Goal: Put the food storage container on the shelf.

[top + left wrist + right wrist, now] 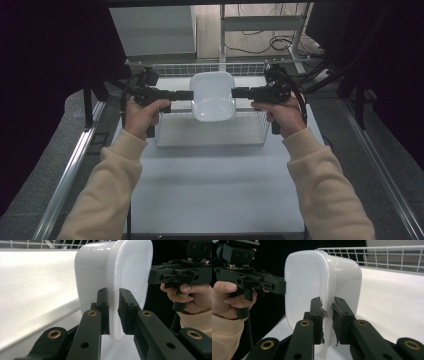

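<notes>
Both grippers, left point(189, 95) and right point(236, 92), have their fingers clamped on opposite rims of the white tub point(213, 95), so it hangs level over the wire basket point(210, 136) on the bench point(215, 190).

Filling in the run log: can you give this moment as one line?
left tongs: shut on container rim | right tongs: shut on opposite rim | white container: held above wire basket
</notes>
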Action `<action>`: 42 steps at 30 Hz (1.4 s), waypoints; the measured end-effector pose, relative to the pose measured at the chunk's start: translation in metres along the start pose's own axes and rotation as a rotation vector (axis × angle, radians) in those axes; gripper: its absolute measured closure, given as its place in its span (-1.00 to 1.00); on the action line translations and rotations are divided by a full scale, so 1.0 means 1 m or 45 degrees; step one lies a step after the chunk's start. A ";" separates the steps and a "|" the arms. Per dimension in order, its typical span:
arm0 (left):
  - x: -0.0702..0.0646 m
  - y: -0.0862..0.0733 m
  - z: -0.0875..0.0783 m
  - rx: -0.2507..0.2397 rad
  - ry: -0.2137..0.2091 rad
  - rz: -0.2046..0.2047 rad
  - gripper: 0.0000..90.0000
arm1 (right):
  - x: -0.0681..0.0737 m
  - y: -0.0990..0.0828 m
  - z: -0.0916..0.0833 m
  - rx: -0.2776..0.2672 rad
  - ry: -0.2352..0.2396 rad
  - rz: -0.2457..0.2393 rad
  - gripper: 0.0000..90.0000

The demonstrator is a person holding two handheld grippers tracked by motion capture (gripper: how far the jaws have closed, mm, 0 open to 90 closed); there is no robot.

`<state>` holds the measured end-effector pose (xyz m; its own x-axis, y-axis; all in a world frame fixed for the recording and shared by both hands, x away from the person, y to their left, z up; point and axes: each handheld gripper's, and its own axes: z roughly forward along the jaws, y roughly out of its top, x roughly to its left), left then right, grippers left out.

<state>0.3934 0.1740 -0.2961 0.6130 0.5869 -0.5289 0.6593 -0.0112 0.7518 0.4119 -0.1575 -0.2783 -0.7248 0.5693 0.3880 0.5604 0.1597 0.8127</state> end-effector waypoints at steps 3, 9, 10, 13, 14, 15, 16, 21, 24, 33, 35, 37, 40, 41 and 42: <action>0.007 0.012 0.003 0.008 0.008 -0.010 0.76 | -0.006 0.009 0.003 -0.001 0.010 0.026 0.74; 0.022 0.027 0.013 0.028 -0.002 -0.042 0.75 | -0.020 0.022 0.011 0.002 0.017 0.072 0.75; 0.025 0.029 0.015 0.029 -0.002 -0.049 0.75 | -0.023 0.023 0.013 0.009 0.014 0.080 0.75; 0.031 0.033 0.019 0.040 -0.007 -0.070 0.75 | -0.030 0.027 0.018 0.025 0.013 0.111 0.75; 0.031 0.033 0.019 0.040 -0.007 -0.070 0.75 | -0.031 0.028 0.019 0.024 0.014 0.115 0.75; 0.037 0.035 0.022 0.055 -0.010 -0.083 0.75 | -0.033 0.029 0.020 0.030 0.015 0.120 0.75; 0.039 0.035 0.025 0.057 -0.006 -0.092 0.75 | -0.035 0.030 0.021 0.034 0.013 0.126 0.75; 0.050 0.040 0.030 0.024 -0.038 -0.169 0.75 | -0.047 0.032 0.028 0.032 0.024 0.185 0.74; 0.055 0.045 0.036 0.019 -0.050 -0.226 0.74 | -0.062 0.035 0.035 0.042 0.037 0.258 0.69; 0.082 0.048 0.051 -0.013 -0.106 -0.418 0.68 | -0.084 0.047 0.054 0.103 0.015 0.410 0.53; 0.085 0.047 0.053 -0.016 -0.099 -0.433 0.66 | -0.089 0.047 0.057 0.114 0.030 0.463 0.51; 0.085 0.047 0.054 -0.016 -0.091 -0.440 0.63 | -0.095 0.045 0.061 0.116 0.042 0.517 0.48; 0.089 0.045 0.054 -0.021 -0.101 -0.440 0.62 | -0.095 0.045 0.064 0.121 0.032 0.536 0.46; 0.090 0.045 0.054 -0.027 -0.108 -0.435 0.61 | -0.094 0.045 0.064 0.119 0.028 0.535 0.45; 0.090 0.045 0.054 -0.027 -0.108 -0.435 0.61 | -0.093 0.044 0.064 0.116 0.019 0.526 0.42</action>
<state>0.5014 0.1821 -0.3313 0.3930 0.4848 -0.7814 0.8239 0.1919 0.5333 0.5302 -0.1515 -0.3063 -0.4369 0.5888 0.6801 0.8379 -0.0085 0.5457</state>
